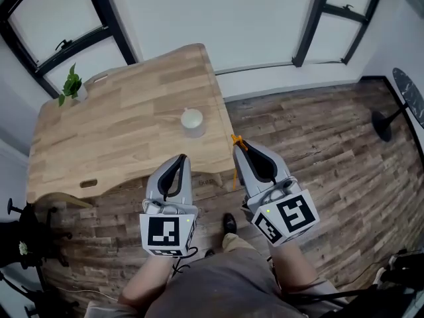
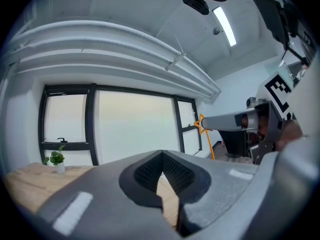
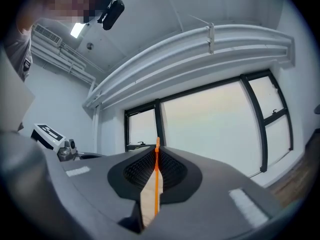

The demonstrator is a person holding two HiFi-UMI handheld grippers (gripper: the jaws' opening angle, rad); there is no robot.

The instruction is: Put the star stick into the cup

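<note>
A thin orange star stick [image 3: 156, 184] is clamped between the jaws of my right gripper [image 1: 240, 146], its star end [image 1: 236, 140] poking out past the tips. The same stick [image 2: 205, 134] hangs from that gripper in the left gripper view. A white cup [image 1: 192, 121] stands upright on the wooden table [image 1: 119, 131], near its right edge, a short way beyond both grippers. My left gripper [image 1: 180, 159] is shut and holds nothing, over the table's front edge.
A small potted plant [image 1: 70, 85] sits at the table's far left corner. Wood plank floor [image 1: 318, 144] lies to the right, with a black stand base [image 1: 382, 122] on it. Windows [image 1: 59, 25] run along the far wall.
</note>
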